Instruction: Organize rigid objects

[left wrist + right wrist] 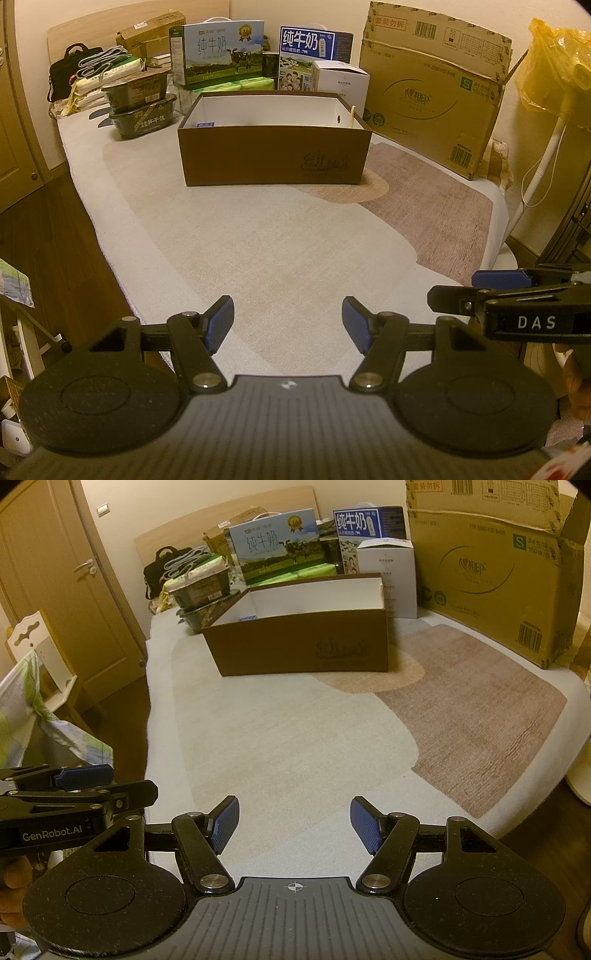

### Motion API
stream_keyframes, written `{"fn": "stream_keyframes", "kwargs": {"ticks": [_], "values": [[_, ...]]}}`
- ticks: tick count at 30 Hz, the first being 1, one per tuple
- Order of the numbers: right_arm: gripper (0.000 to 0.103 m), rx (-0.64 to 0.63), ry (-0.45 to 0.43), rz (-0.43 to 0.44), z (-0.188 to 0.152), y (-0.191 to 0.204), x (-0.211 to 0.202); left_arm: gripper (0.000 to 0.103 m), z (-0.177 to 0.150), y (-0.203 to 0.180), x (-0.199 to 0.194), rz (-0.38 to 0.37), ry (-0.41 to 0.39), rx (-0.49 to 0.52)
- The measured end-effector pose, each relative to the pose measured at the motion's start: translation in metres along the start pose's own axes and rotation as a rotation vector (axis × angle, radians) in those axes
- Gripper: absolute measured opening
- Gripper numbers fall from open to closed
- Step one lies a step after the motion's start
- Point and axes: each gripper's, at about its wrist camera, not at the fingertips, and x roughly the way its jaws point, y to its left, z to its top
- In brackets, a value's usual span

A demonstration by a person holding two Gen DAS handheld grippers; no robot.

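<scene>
**Entry: open brown box and stacked rigid goods on a bed**

Location: 1 open brown box [273, 155] is set mid-mattress [258, 258], white-lined, with a small blue-printed item [205, 124] seen low inside at its left end. Just left of it, 2 black meal trays [142, 103] are stacked. Behind are ranged 2 milk cartons [221, 51], 1 white box [340, 75] and 1 large corrugated carton [436, 92].

Tongs: the left gripper [288, 325] and right gripper [293, 823] are held side by side at the near edge, jaws parted wide, nothing between the blue pads [221, 321]; nothing is touched.

Handling, as judged: the trays are taken to be light, stiff, film-topped and slick; the short-side rim is best pinched. The white box is judged crushable, so opposite walls are to be gripped low.
</scene>
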Motion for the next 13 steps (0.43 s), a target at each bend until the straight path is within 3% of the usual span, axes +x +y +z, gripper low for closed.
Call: {"fn": "stream_keyframes", "kwargs": {"ticks": [13], "values": [[0.067,0.006,0.004,-0.001,-0.0009,-0.0019,0.0011,0.062,0.0001,0.0008,0.0024,0.0,0.006,0.001]]}}
